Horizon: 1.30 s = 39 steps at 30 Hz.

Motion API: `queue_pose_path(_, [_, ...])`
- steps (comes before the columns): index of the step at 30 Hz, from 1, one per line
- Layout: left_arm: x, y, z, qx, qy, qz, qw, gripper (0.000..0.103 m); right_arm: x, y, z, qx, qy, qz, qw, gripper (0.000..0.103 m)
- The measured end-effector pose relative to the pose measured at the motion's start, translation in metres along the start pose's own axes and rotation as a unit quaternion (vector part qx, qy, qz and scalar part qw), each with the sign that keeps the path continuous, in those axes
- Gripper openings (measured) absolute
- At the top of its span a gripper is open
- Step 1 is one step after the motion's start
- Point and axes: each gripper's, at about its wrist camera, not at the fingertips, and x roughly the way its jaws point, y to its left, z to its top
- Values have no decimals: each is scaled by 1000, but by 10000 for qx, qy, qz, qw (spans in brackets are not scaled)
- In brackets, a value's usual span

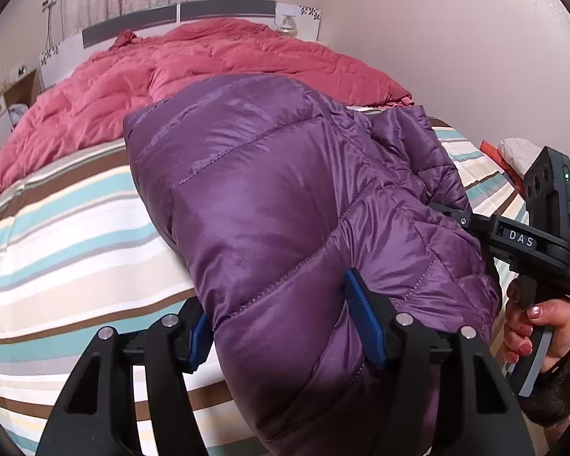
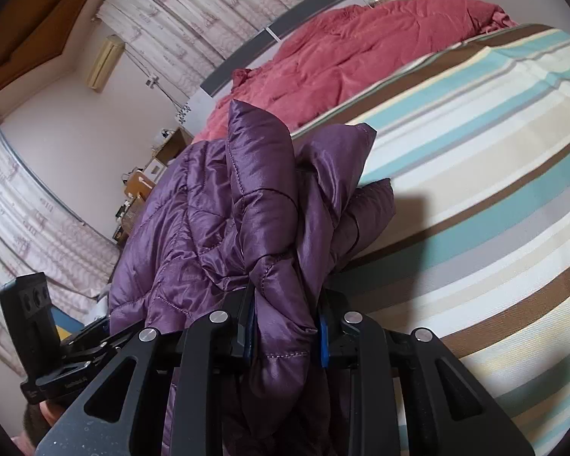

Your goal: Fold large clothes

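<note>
A purple quilted puffer jacket (image 1: 266,190) lies folded in a thick bundle on the striped bed sheet (image 1: 76,228). My left gripper (image 1: 281,330) has its blue pads pressed against both sides of the bundle's near end, so it is shut on the jacket. In the right wrist view the jacket (image 2: 209,228) is bunched and lifted off the sheet, and my right gripper (image 2: 285,336) is shut on a narrow fold of it. In the left wrist view a hand (image 1: 532,326) holds the right gripper's handle at the jacket's right edge; its fingertips are hidden in the fabric.
A crumpled red quilt (image 1: 209,60) covers the far half of the bed below the headboard (image 1: 178,15). A bedside cabinet (image 1: 3,110) stands at the left, and a pile of cloth (image 1: 513,152) lies beyond the bed's right edge. Bare striped sheet (image 2: 475,190) spreads right of the jacket.
</note>
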Motion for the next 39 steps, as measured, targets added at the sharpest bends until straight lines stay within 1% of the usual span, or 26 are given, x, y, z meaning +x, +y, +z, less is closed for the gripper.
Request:
queue_pose_path(3, [-9,0,1,55,-94,45,9999,61,-2,6,1,-1,-73,98,9999,24])
queue_pose_path(11, [-37,15,2,-26,-353,237,9991,61,5,31,10,-106,-181,405,9990,24])
queue_pose_path(18, [-64,40,1,-200,-622,451,9968,61,21,73,19,-419,-181,678,9967,24])
queue_pose_path(24, [-86,77,-7,-475,-784,707,9933,61,50,114,26,-653,-58,922,9936,24])
queue_pose_path(30, [-104,121,-18,-759,-936,1015,9875,61,85,155,26,-873,95,1171,9892,24])
queue_pose_path(34, [-109,154,-23,-975,-988,1218,9828,61,113,179,24,-972,217,1325,9862,24])
queue_pose_path(39, [-104,199,-27,-1191,-978,1494,9767,61,160,206,20,-1086,371,1455,9827,24])
